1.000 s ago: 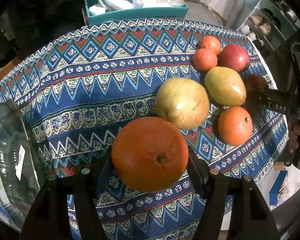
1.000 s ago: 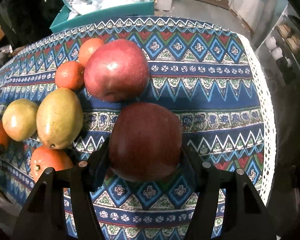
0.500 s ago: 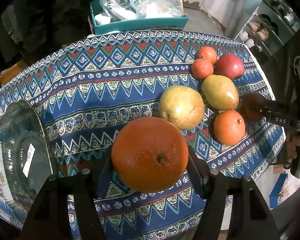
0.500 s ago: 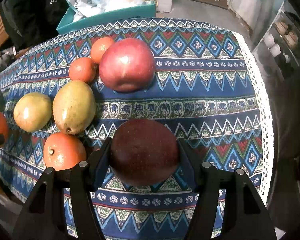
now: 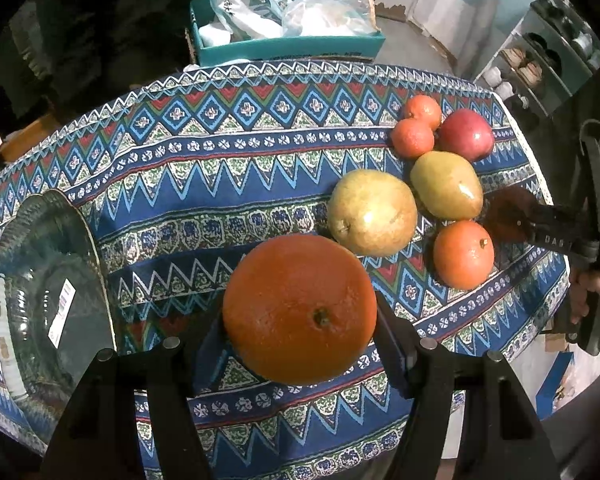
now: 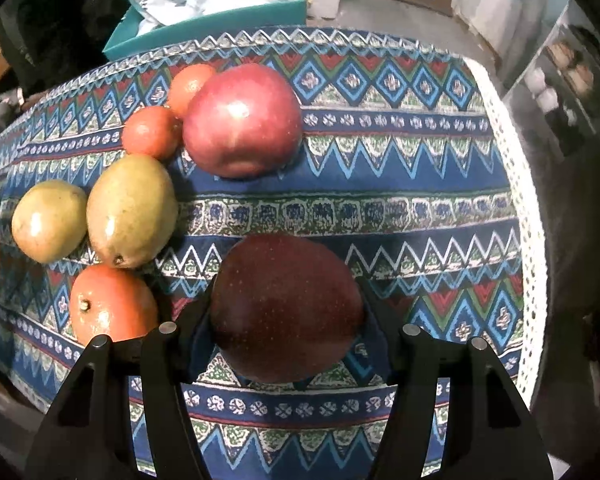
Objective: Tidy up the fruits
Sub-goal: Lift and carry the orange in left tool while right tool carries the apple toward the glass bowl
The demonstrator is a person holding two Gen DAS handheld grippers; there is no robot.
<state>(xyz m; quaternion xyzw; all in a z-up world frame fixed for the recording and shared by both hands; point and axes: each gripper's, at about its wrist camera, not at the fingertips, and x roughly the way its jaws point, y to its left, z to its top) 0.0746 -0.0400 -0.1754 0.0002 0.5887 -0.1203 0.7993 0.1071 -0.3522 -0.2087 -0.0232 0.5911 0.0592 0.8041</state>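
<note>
While gripping fruit, both tools point down (steeply).

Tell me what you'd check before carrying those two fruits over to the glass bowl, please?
1. Left tool grips the big orange on both sides: ok.
2. Right tool grips the dark red apple on both sides: ok.
3. Glass bowl has room inside; only a sticker shows: ok.
4. Way from the orange to the bowl across the tablecloth has no fruit on it: ok.
5. Bowl sits fully on the table; its near rim runs out of view: cannot tell.
6. Pear beside the orange is clear of it: ok.
</note>
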